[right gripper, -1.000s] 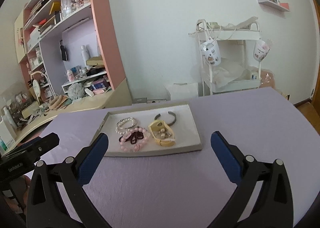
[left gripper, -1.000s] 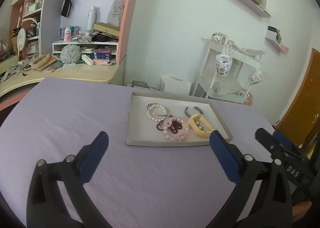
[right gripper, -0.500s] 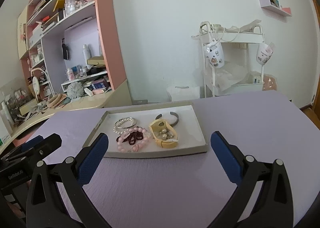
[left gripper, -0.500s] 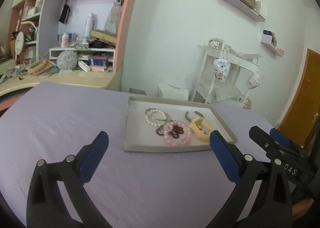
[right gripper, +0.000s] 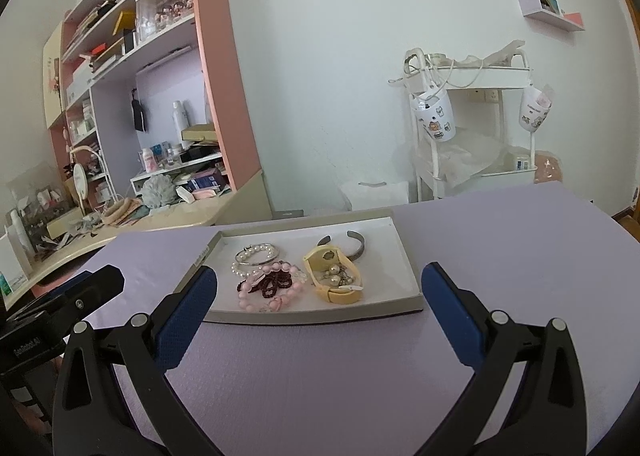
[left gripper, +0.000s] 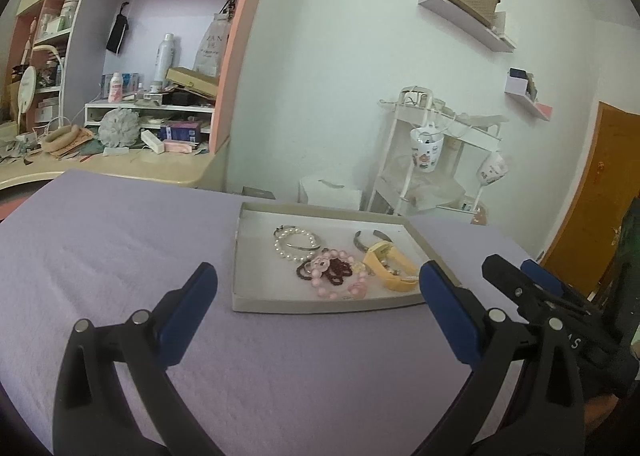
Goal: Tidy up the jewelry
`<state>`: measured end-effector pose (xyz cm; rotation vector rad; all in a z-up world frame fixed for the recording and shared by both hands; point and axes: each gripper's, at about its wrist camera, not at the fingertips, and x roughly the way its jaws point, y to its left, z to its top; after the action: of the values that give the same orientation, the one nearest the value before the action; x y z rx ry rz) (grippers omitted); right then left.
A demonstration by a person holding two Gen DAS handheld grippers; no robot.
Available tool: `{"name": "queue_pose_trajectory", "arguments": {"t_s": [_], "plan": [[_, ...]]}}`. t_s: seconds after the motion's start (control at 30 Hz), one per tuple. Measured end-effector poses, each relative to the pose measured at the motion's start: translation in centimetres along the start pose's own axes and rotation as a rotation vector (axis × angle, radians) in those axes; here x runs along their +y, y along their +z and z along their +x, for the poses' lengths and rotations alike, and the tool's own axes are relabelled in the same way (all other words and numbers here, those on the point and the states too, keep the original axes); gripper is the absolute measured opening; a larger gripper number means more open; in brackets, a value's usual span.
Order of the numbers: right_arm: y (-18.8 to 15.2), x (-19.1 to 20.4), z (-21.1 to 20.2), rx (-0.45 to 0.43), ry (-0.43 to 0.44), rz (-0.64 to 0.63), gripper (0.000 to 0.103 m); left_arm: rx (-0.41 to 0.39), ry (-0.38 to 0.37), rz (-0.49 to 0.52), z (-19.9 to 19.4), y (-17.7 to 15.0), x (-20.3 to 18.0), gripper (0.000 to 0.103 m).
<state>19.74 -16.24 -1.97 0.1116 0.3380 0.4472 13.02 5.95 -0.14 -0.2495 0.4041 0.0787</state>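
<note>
A shallow grey tray (left gripper: 246, 302) (right gripper: 412, 288) lies on the lilac table and holds a heap of jewelry. In it are a white pearl bracelet (left gripper: 294, 246) (right gripper: 256, 258), a pink bead bracelet (left gripper: 334, 282) (right gripper: 266, 292) tangled with a dark red bead strand (left gripper: 338, 270), a yellow bangle (left gripper: 394, 266) (right gripper: 334, 276) and a grey metal cuff (left gripper: 366, 238) (right gripper: 354, 246). My left gripper (left gripper: 318, 290) stands open just short of the tray's near edge. My right gripper (right gripper: 318, 290) is open too, also before the tray. Nothing sits between either pair of fingers.
The lilac table (left gripper: 100, 240) spreads left of the tray. Beyond it stand a cluttered desk with shelves (left gripper: 132, 127) and a white trolley with hanging cups (right gripper: 472, 127). The right gripper's tip (left gripper: 516, 288) shows at the left wrist view's right edge.
Both grippers have drifted closer to the tray, which now looks larger. Both stay open and the jewelry has not moved.
</note>
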Motion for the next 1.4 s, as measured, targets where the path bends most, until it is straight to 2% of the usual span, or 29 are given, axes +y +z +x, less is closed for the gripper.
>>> {"name": "queue_pose_trajectory", "arguments": {"t_s": [0.3, 0.87, 1.4], "plan": [[-0.37, 0.11, -0.25, -0.007, 0.010, -0.008, 0.102, 0.001, 0.038, 0.029, -0.12, -0.47, -0.44, 0.101], [-0.61, -0.50, -0.66, -0.018, 0.012, 0.020, 0.102, 0.001, 0.005, 0.041, -0.45, -0.71, -0.76, 0.101], [-0.75, -0.24, -0.72, -0.018, 0.017, 0.010, 0.102, -0.001, 0.035, 0.034, -0.58, -0.77, -0.58, 0.101]]}}
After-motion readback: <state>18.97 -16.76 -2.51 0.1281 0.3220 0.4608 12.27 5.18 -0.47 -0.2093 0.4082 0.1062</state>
